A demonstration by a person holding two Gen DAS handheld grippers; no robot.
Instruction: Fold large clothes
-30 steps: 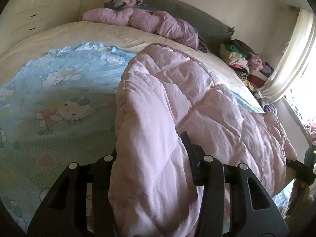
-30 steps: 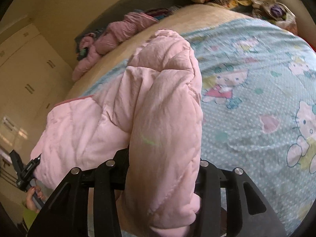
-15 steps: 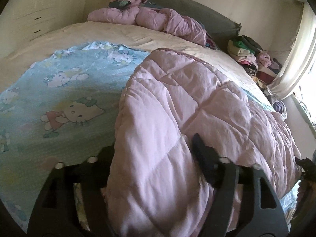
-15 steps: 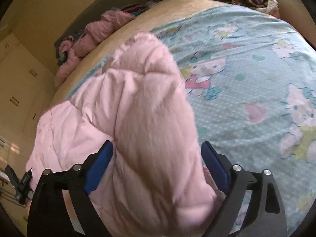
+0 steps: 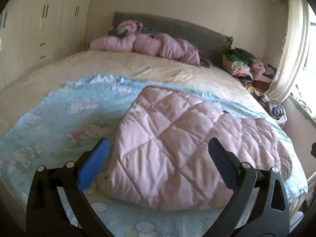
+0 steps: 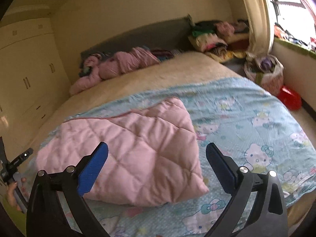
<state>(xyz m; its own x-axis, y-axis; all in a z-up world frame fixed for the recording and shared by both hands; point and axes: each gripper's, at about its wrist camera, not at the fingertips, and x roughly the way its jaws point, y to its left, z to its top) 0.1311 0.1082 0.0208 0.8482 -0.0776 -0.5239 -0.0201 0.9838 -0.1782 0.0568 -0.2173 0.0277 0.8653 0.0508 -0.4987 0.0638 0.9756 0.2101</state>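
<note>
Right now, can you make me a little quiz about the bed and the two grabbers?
1. True or false: the left gripper is open.
2. What colour is the quilted jacket? A) green B) pink C) black
3. Fill in: the jacket lies on the blue ____ with cartoon cats.

Key: 1 true; the right gripper is open too, and neither holds the jacket. 2 B. 3 blanket.

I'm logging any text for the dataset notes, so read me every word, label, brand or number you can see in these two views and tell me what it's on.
No readable text in either view.
Blue blanket: cartoon cat prints only, no legible words.
Pink quilted garment: no label showing.
Clothes pile by the headboard: too small and blurred to read any tags.
Bag on the floor: pattern blurred, nothing legible.
</note>
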